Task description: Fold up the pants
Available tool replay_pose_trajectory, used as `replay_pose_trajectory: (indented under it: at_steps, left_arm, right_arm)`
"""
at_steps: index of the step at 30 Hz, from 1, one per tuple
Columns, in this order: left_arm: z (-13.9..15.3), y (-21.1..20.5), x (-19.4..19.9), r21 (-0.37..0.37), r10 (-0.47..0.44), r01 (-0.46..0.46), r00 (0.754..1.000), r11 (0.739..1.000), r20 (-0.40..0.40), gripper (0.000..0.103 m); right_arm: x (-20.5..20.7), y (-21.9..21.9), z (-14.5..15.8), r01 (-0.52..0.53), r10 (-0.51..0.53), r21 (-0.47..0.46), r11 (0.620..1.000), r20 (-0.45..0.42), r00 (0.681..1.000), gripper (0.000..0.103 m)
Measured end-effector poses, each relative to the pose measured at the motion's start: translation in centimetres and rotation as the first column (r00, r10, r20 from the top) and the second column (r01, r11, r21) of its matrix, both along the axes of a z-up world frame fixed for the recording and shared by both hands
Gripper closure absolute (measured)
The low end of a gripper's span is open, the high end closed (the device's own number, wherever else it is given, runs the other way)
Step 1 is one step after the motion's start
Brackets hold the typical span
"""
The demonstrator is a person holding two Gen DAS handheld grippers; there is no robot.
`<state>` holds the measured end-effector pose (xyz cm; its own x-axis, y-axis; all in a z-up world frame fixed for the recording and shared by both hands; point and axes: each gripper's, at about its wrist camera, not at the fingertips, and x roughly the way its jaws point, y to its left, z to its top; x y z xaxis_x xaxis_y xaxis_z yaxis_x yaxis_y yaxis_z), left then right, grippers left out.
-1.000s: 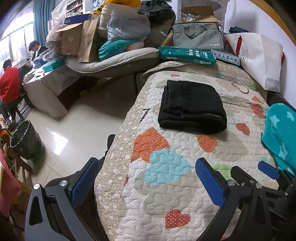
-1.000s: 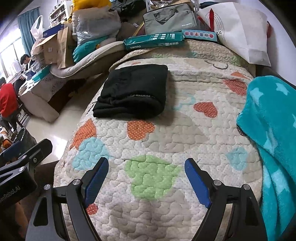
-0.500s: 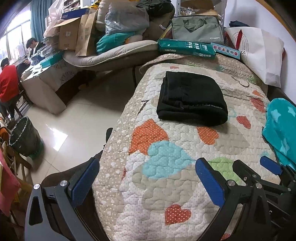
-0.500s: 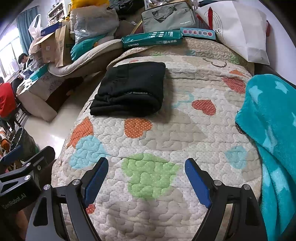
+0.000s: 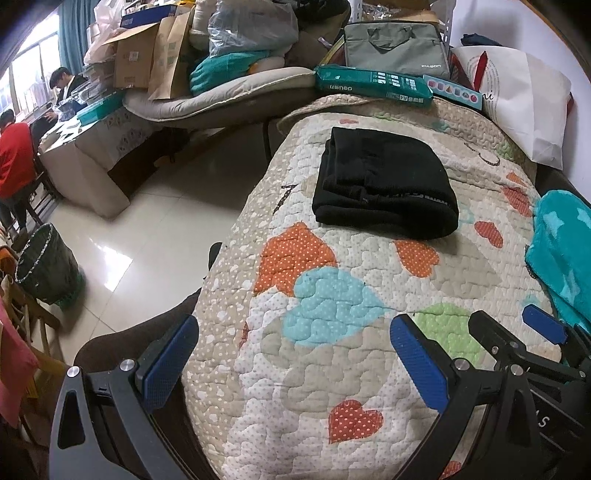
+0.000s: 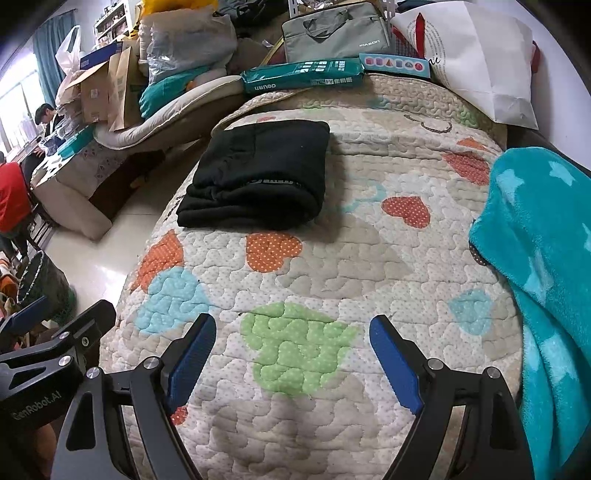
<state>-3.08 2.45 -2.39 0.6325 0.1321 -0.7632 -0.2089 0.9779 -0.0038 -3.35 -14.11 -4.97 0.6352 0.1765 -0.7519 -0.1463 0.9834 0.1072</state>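
The black pants point(image 5: 384, 184) lie folded into a compact rectangle on the heart-patterned quilt point(image 5: 332, 295), far from both grippers. In the right wrist view the same pants point(image 6: 258, 173) sit at the upper left of the quilt point(image 6: 332, 258). My left gripper point(image 5: 295, 358) hovers open over the quilt's near left edge, nothing between its blue pads. My right gripper point(image 6: 291, 354) is open above the green heart, also empty. Each gripper shows at the edge of the other's view.
A teal star blanket point(image 6: 535, 258) lies along the quilt's right side. Green boxes point(image 6: 303, 77), a grey bag point(image 6: 336, 33) and a white bag point(image 6: 480, 59) crowd the far end. Left are tiled floor point(image 5: 129, 240), a dark bin point(image 5: 44, 266), piled furniture and two seated people.
The left wrist view has tilted slightly, so the folded pants appear a little higher and farther in the frame. The pants and the right gripper have not moved.
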Motion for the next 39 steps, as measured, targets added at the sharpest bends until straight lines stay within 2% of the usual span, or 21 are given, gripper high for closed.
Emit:
replay_pose_trajectory:
  at_steps: [39]
  left_arm:
    - [-1.1,0.4,0.3,-0.023,0.006,-0.007,0.999,1.000,-0.044,0.000]
  right_arm:
    - [0.2,0.1,-0.4,0.003,-0.003,-0.020,1.000,-0.021,1.000,0.014]
